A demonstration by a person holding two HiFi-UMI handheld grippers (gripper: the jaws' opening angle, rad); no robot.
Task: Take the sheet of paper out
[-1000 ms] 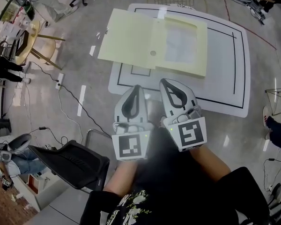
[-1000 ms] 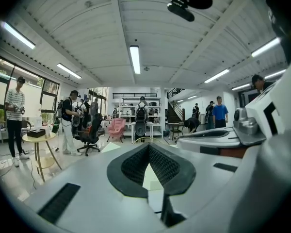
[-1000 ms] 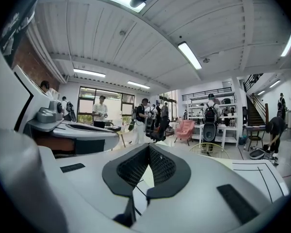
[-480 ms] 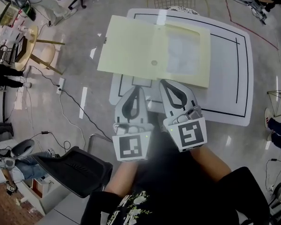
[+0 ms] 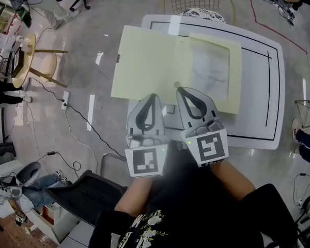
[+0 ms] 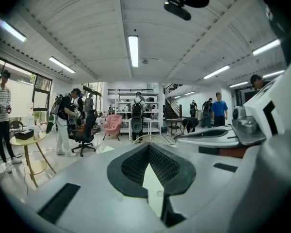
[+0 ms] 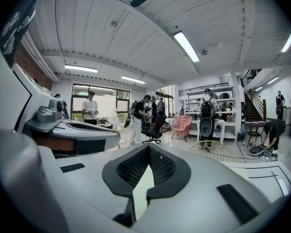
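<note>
Your left gripper (image 5: 150, 97) is over the near edge of the open folder (image 5: 144, 61), its fingers pressed together with nothing between them. The folder's left flap hangs past the left edge of the surface (image 5: 256, 92). Your right gripper (image 5: 182, 90) is just beside the left one, near the folder's fold, fingers likewise pressed together and empty. The sheet (image 5: 209, 68) lies in the folder's right half, which rests on the surface.

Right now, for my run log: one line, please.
folder open on table | sheet in its right half | left gripper shut | right gripper shut
</note>
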